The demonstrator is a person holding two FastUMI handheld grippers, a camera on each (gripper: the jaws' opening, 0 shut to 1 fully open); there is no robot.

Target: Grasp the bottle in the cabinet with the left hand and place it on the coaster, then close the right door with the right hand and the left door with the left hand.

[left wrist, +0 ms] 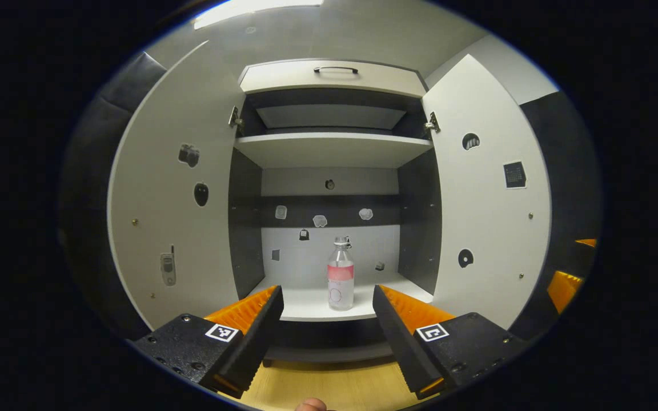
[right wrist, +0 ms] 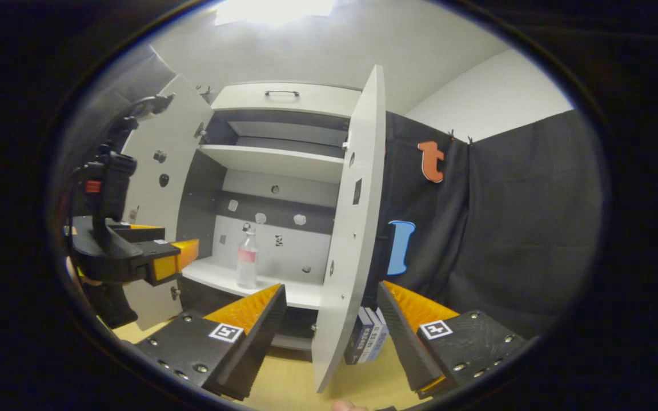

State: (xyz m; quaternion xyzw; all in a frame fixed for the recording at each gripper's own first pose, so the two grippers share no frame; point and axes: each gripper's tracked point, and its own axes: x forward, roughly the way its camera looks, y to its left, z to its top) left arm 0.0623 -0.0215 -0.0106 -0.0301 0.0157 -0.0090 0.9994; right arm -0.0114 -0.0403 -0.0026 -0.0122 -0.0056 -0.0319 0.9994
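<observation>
A clear bottle (left wrist: 340,274) with a red label stands upright on the lower shelf (left wrist: 306,305) of the open cabinet; the right gripper view has the bottle (right wrist: 247,258) further left. My left gripper (left wrist: 328,305) is open, in front of the shelf, with the bottle framed between its fingers but still farther in. It appears again as the left gripper (right wrist: 183,251) at the left of the right gripper view. My right gripper (right wrist: 332,311) is open and holds nothing, with the edge of the right door (right wrist: 349,228) between its fingers. The left door (left wrist: 175,200) and right door (left wrist: 486,188) both stand wide open.
An upper shelf (left wrist: 332,148) and a drawer with a handle (left wrist: 336,69) sit above the bottle. Small stickers dot the doors and back panel. A wooden tabletop (left wrist: 329,385) lies below the cabinet. Several books (right wrist: 369,339) stand behind the right door. Black cloth hangs to the right.
</observation>
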